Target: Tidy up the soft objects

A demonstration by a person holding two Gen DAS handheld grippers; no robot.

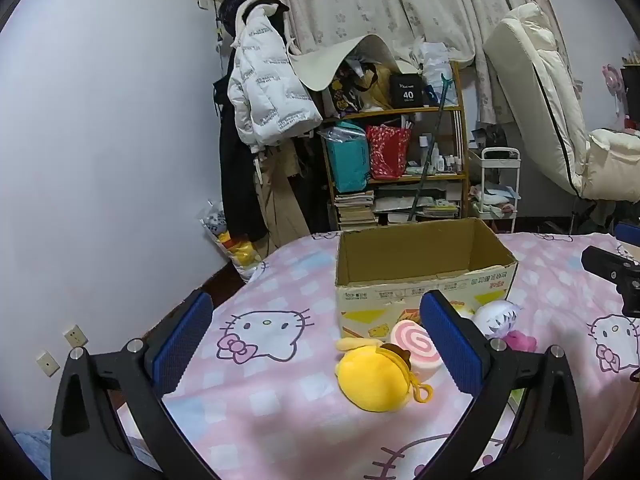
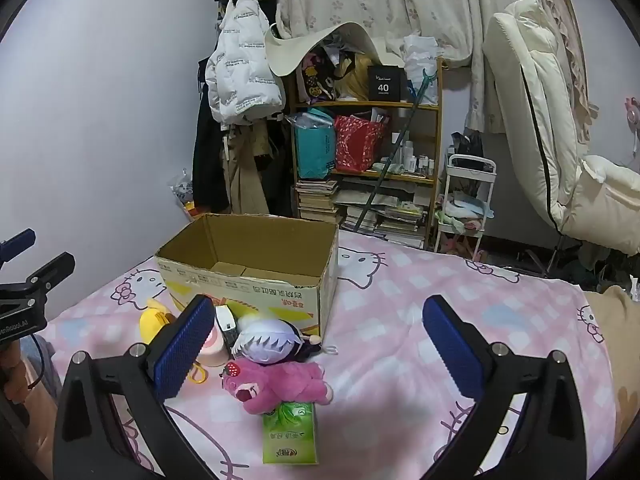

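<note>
An open, empty cardboard box (image 1: 424, 276) stands on the pink bed; it also shows in the right wrist view (image 2: 248, 276). In front of it lie a yellow plush (image 1: 374, 378), a pink swirl roll plush (image 1: 414, 342), a white-haired doll (image 1: 496, 318) and a pink bear plush (image 1: 520, 340). My left gripper (image 1: 316, 344) is open, just short of the yellow plush. My right gripper (image 2: 320, 346) is open above the pink bear (image 2: 280, 380) and the doll (image 2: 268, 340). A green tissue pack (image 2: 290, 432) lies under the bear. The yellow plush (image 2: 154, 320) and the roll (image 2: 214, 346) are partly hidden by my left finger.
The Hello Kitty bedsheet (image 1: 260, 328) covers the bed. Behind it stand a cluttered wooden shelf (image 1: 400, 160), hanging coats (image 1: 264, 92), a white trolley (image 1: 498, 184) and a cream chair (image 1: 560, 120). The other gripper shows at the right edge (image 1: 616, 280) and at the left edge (image 2: 28, 292).
</note>
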